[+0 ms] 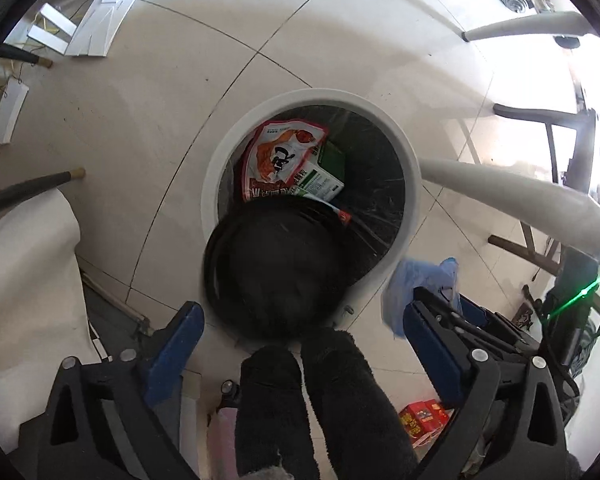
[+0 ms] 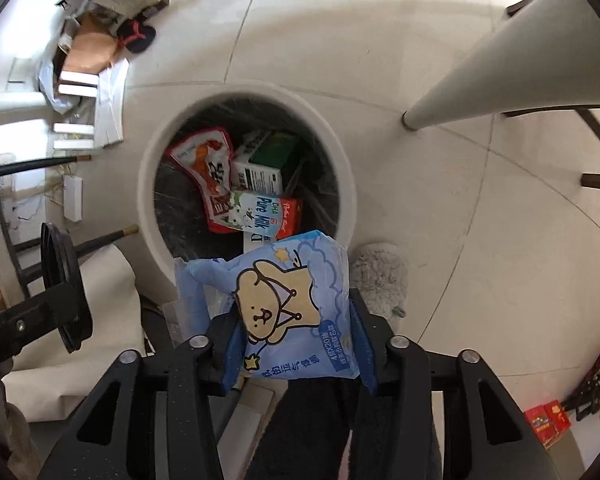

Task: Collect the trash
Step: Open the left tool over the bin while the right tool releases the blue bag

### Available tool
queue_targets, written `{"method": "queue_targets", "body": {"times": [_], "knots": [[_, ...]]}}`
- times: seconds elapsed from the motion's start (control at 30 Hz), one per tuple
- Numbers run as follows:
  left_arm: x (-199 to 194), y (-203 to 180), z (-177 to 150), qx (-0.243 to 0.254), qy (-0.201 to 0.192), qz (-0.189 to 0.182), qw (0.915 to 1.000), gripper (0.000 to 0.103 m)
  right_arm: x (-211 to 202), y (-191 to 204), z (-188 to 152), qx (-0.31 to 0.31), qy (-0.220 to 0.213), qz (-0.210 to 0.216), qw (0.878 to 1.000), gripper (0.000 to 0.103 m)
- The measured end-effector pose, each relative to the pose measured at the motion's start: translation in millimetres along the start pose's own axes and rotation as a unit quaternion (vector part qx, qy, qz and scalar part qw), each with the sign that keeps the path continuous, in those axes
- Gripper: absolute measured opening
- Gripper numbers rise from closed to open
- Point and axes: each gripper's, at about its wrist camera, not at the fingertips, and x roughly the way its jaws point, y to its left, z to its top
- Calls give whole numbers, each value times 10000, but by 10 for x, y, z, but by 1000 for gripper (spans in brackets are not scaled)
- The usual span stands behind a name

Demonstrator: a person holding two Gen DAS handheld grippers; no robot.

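Observation:
A white round trash bin (image 1: 408, 160) stands on the tiled floor, also in the right wrist view (image 2: 346, 176). Inside lie a red snack bag (image 1: 280, 156), a green-white carton (image 1: 320, 180) and a milk carton (image 2: 256, 210). My left gripper (image 1: 300, 320) holds a black round lid (image 1: 276, 272) over the bin's near side; its fingers look wide apart. My right gripper (image 2: 292, 344) is shut on a blue tissue pack (image 2: 292, 304) with a bear print, just at the bin's near rim. The pack shows in the left wrist view (image 1: 424, 280).
White table legs (image 1: 520, 196) (image 2: 500, 64) stand right of the bin. Papers and boxes (image 2: 100, 60) lie at the far left. Red boxes (image 1: 422, 420) lie on the floor near right. A fluffy slipper (image 2: 380, 276) sits beside the bin.

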Motion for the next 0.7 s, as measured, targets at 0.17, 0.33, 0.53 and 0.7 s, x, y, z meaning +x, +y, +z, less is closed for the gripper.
{"method": "queue_targets", "body": {"times": [0.17, 0.33, 0.53, 0.7], "knots": [[-34, 44, 20, -102, -116, 82, 9998, 102, 168, 38, 95, -47, 63, -63, 9999, 87], [-241, -38, -86, 89, -456, 728, 9963, 102, 87, 65, 92, -75, 44, -192, 9998, 103], [-595, -146, -342, 228, -734, 1181, 9900, 102, -394, 154, -27, -364, -290, -515, 9976, 103], [-992, -294, -628, 241, -916, 1342, 9864, 102, -935, 188, -219, -497, -487, -591, 9958, 103]]}}
